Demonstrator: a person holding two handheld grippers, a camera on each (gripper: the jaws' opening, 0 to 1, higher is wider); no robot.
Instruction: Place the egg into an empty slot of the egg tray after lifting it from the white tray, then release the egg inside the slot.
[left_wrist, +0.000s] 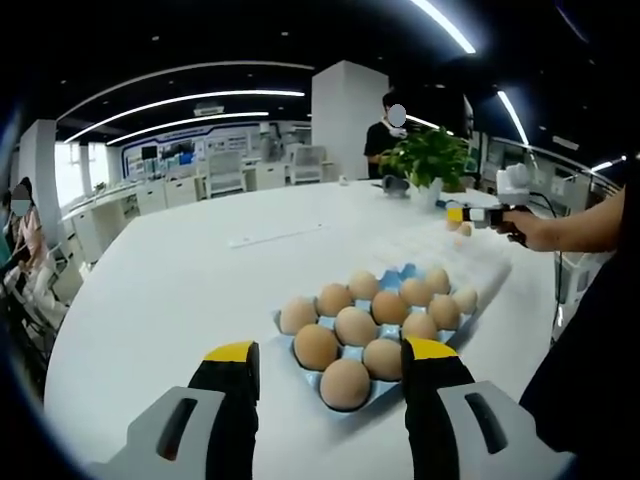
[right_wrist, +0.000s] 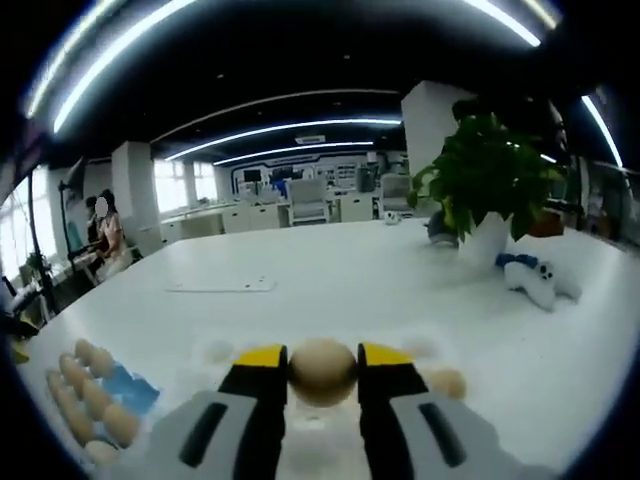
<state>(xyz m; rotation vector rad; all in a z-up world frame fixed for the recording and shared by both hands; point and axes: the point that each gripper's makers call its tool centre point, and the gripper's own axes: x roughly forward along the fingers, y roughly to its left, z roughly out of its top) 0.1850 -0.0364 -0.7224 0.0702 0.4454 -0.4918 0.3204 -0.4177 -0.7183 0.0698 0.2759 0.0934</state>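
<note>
Right gripper (right_wrist: 322, 372) held level above the worktop (right_wrist: 330, 290), fingers clamping an egg (right_wrist: 322, 370). Left gripper (left_wrist: 330, 362) fingers spread, empty, before the nearly full egg tray (left_wrist: 392, 279).

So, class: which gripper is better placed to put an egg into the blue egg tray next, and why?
The right gripper: it is shut on an egg. The left gripper hovers open and empty near the egg tray.

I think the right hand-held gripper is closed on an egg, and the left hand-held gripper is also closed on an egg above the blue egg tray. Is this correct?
Not entirely. The right hand-held gripper is indeed closed on an egg, as the right gripper view shows. But the left hand-held gripper holds nothing: in the left gripper view its jaws stand open and apart, near the blue egg tray.
</note>
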